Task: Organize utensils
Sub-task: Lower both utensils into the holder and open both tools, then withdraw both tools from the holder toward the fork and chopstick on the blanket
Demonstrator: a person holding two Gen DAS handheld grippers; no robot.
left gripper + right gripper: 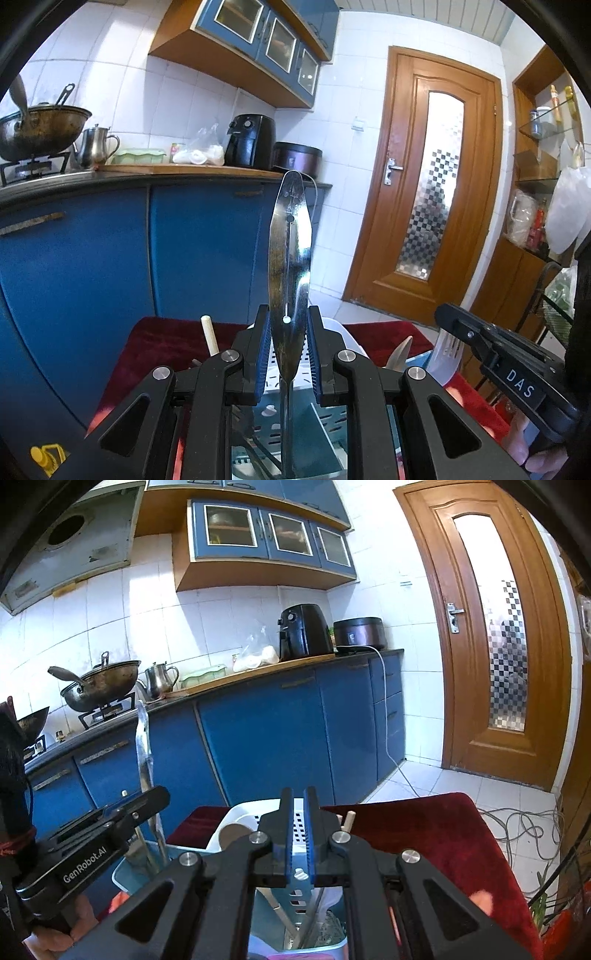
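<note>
Left wrist view shows your left tool [288, 354] clenched on a steel spatula [290, 258], upright above the caddy [332, 417] at 6 o'clock; it isn't slotted yet. Several utensils already stand inside, including a white turner [447, 354] at 3 o'clock. Your right tool [298, 840] is closed, gripping nothing, over the same caddy.

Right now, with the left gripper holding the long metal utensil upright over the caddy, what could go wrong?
1. The left gripper grips the metal utensil low, so its tall upper part may tilt or slip.
2. The utensil holder already holds handles; the utensil may jam against them.
3. The right gripper, shut and empty, is close by and could bump it.
</note>
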